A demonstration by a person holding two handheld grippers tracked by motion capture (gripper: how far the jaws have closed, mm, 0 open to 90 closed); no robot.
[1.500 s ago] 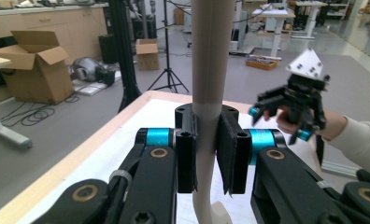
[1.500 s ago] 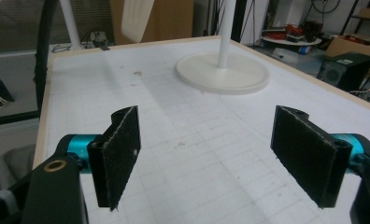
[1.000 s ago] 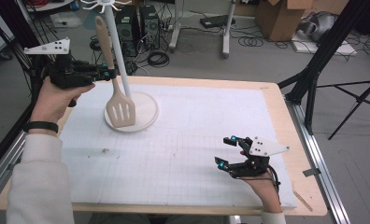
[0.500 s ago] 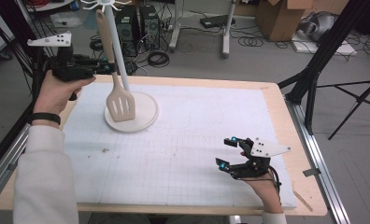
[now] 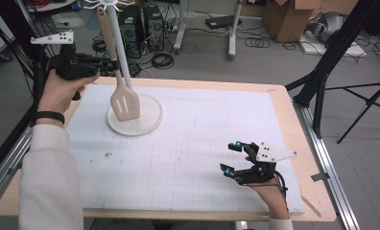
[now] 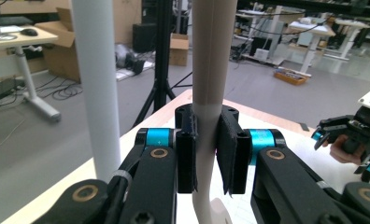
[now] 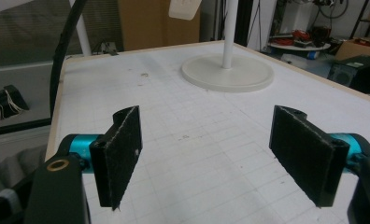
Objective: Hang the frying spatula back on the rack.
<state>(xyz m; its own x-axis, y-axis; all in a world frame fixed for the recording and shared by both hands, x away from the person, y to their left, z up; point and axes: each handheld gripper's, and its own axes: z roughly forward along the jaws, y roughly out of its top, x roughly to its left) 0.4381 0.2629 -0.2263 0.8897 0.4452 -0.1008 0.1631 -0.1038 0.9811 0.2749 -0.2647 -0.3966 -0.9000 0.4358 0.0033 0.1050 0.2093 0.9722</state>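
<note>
A beige slotted spatula hangs upright beside the white pole of a hook stand. Its head floats just above the stand's round base. My left gripper is shut on the spatula's handle about halfway up. In the left gripper view the jaws clamp the handle, with the pole to their left. My right gripper rests near the table's front right, open and holding nothing. In the right gripper view the pads stand wide apart, facing the stand's base.
A white gridded mat covers the wooden table. Hooks crown the stand at the top edge. Black tripod legs stand off the table's right side, and metal rails run along both sides.
My left gripper has lifted the spatula, so its head has risen off the stand's base. The right gripper has stayed where it was.
</note>
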